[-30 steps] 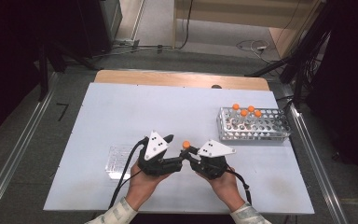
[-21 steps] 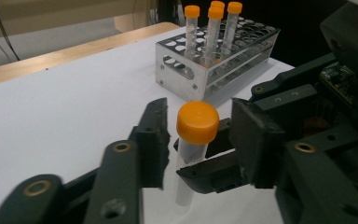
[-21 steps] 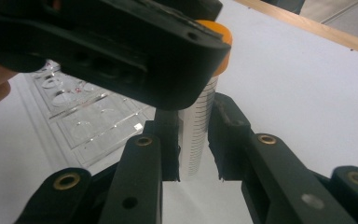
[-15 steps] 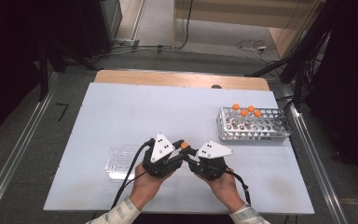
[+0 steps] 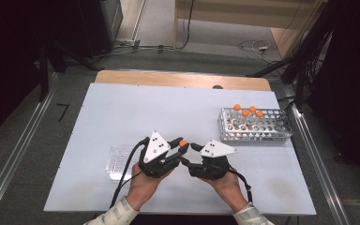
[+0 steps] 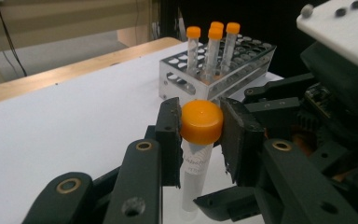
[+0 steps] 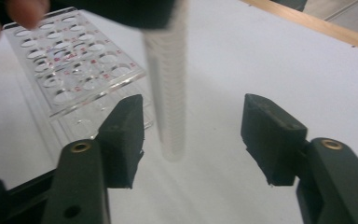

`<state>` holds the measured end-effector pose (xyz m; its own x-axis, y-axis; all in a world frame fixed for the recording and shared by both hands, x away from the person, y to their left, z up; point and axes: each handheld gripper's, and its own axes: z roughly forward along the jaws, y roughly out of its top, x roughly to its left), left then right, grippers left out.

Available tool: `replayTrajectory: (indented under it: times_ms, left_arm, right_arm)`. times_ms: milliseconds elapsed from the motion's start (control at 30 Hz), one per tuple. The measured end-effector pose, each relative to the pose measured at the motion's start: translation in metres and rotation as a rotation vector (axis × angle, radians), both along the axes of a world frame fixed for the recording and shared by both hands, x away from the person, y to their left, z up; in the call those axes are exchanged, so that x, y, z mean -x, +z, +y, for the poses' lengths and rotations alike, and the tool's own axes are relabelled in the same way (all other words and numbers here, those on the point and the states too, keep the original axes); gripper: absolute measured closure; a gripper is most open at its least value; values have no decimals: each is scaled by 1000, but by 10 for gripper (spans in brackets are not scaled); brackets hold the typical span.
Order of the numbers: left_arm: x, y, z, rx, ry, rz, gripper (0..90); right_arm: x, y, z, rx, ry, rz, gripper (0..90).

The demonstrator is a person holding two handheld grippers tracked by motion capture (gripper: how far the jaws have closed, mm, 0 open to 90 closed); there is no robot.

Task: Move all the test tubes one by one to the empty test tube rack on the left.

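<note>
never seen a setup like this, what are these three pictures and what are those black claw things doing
A person sits at a white table and holds a black hand-held two-jaw gripper in each hand. The wide picture is taken from above and shows both: the left gripper and the right gripper, meeting near the table's front. The other two pictures come from small cameras that ride on each gripper and look along its jaws.

The left gripper is shut on a clear plastic tube with an orange cap, clamped at the cap and held upright. In the right gripper view the jaws stand open on either side of the tube's lower body, not touching it.

On the table lie a metal rack holding four more orange-capped tubes and a clear plastic rack.
</note>
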<state>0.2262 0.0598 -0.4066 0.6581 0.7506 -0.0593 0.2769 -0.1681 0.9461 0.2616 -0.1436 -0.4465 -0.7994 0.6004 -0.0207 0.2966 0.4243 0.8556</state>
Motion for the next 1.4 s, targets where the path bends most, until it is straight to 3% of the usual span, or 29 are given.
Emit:
replayTrajectory:
  times_ms: [333,600,867,1067,1167,1400]
  left_arm:
    - [2,16,21,41,18,-9,704]
    - [7,30,48,67,62,-24,705]
    - [11,37,91,9,143,-1,705]
    - [17,39,125,-1,223,14,704]
    - [19,35,136,-25,264,21,704]
    - [21,21,154,-35,320,59,704]
  right_arm:
    - [-6,3,-24,-31,-56,6,312]
    - [-6,3,-42,-26,-91,4,308]
    - [-11,4,-56,-39,-148,2,312]
    - [-13,4,-61,-32,-168,-7,314]
    - [-14,4,-64,-34,-181,-9,315]
    - [-17,5,-73,-44,-214,-12,318]
